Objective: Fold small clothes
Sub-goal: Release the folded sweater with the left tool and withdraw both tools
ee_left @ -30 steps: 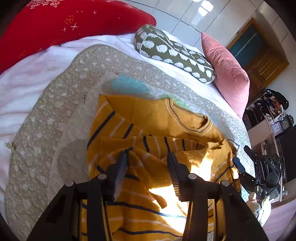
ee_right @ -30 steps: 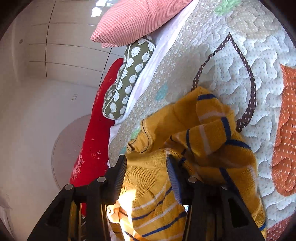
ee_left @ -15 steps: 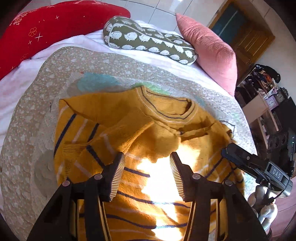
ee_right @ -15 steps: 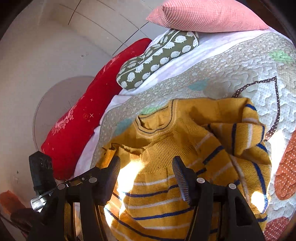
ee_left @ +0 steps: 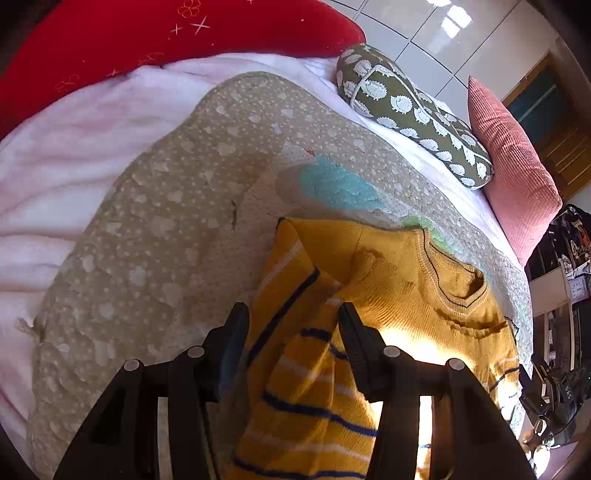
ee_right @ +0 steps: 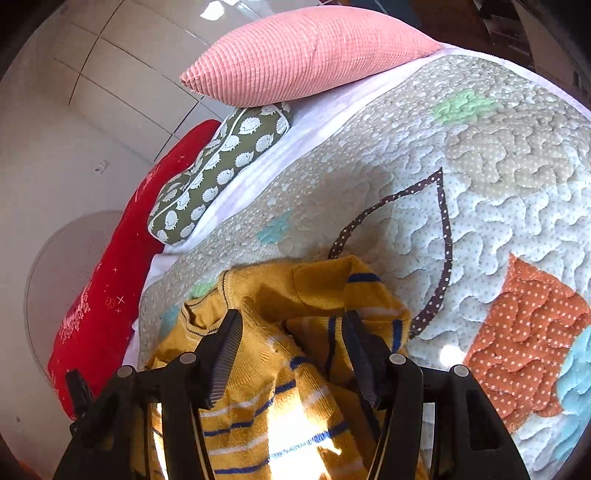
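A mustard-yellow knit sweater with navy and white stripes lies crumpled on the quilt, neck hole pointing toward the pillows. My left gripper is open just above its left shoulder, where the folded-in striped sleeve runs between the fingers. My right gripper hovers over the sweater by the bunched right sleeve. Its jaws are closing slightly, with knit fabric below and between them but no pad pressing on it. A sun patch falls across the sweater's body.
A beige patchwork quilt covers the bed over a white sheet. At the head lie a red cushion, an olive hedgehog-print pillow and a pink pillow. Cluttered shelves stand beside the bed.
The left gripper has swung from the sweater's sunlit middle to its left shoulder and sleeve. The right gripper has shifted toward the right sleeve. The body hem now lies further over the chest.
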`<action>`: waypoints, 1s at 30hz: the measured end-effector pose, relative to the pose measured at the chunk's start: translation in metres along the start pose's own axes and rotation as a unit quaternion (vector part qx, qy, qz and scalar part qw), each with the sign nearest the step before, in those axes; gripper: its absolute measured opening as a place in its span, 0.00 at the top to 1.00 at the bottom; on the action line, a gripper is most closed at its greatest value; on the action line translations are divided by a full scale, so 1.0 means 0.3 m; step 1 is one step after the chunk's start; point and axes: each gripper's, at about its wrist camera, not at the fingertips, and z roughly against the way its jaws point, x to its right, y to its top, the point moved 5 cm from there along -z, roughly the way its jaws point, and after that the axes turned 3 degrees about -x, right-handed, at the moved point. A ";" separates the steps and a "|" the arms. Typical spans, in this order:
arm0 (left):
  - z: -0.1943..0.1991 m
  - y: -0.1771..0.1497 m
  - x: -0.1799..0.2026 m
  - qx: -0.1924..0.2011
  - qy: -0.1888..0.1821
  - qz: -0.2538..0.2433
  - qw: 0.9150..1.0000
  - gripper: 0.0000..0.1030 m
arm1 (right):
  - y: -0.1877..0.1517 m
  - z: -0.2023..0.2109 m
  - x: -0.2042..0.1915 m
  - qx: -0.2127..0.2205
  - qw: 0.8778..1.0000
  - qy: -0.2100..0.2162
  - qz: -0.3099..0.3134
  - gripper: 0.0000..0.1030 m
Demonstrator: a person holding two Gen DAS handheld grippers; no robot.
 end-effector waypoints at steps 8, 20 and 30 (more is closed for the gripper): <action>0.324 -0.261 0.016 0.092 0.071 -0.088 0.989 0.43 | -0.366 0.328 0.070 0.001 0.995 -0.039 0.089 0.40; 0.532 -0.769 0.187 0.127 0.061 -0.116 0.983 0.34 | -0.776 0.623 0.271 0.052 0.997 -0.056 0.032 0.39; 0.584 -0.903 0.300 0.158 0.090 -0.186 0.966 0.24 | -0.874 0.580 0.166 0.046 0.990 -0.092 0.092 0.34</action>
